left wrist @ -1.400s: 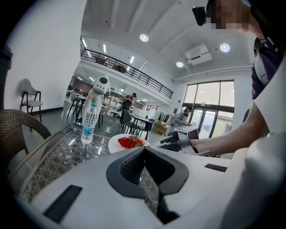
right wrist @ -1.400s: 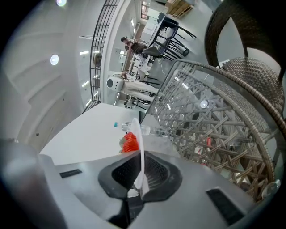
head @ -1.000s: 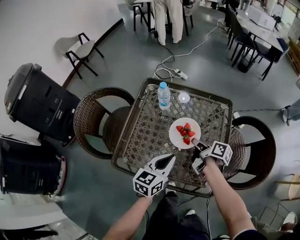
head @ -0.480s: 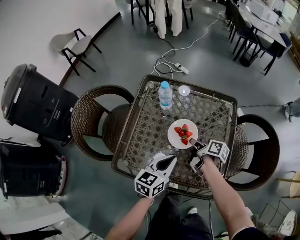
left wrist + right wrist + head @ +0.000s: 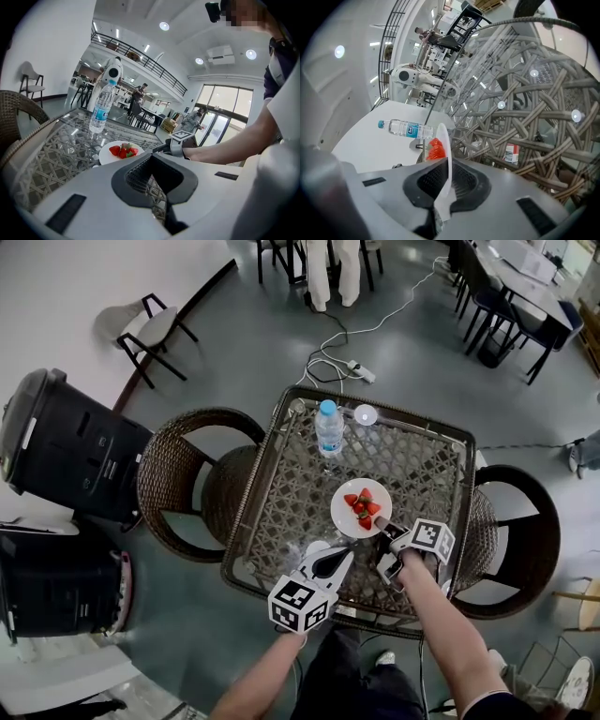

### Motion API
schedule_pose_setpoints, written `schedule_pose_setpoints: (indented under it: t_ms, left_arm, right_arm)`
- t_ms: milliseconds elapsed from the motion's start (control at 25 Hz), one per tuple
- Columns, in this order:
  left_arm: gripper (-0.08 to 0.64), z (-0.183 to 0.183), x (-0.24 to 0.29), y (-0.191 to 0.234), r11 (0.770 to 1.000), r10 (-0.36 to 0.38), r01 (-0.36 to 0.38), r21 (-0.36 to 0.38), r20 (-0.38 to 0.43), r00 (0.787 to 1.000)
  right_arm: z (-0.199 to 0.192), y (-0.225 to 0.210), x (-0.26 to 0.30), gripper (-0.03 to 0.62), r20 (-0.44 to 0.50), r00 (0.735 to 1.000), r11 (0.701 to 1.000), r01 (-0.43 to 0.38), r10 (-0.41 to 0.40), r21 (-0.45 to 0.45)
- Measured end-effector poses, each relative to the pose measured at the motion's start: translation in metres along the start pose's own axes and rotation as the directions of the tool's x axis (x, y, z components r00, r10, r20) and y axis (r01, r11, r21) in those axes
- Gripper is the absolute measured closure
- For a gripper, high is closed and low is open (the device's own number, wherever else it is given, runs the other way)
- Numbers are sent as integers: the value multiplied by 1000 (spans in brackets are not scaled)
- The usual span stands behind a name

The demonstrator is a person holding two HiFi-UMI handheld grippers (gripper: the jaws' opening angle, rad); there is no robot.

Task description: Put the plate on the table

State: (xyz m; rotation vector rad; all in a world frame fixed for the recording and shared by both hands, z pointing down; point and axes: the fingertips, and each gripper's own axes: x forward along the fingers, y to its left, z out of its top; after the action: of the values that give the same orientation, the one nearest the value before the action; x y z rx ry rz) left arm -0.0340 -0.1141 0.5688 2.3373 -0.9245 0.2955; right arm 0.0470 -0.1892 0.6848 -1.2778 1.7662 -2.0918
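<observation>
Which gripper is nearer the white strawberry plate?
Right. The right gripper clamps the round white plate at its near rim; the left gripper hovers apart, nearer the person.

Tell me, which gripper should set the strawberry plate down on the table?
Right, probably. The right gripper grips the plate by its rim, over the table. The left gripper is shut on nothing, short of the plate, so it would have to take hold first.
</observation>
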Motion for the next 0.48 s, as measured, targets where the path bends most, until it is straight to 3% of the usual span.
schedule_pose_setpoints:
  t_ms: [200,480]
  left_arm:
    - [554,-3,2,-1,1000,-13,13,-2,-12,1000]
    - [554,-8,0,-3,1000,-26,26,-5,-22,999]
  right_arm:
    - [2,-3,0,578,14,1000,999,20,-20,-28]
    - [0,-7,3,574,38,993,990,115,-112,-85]
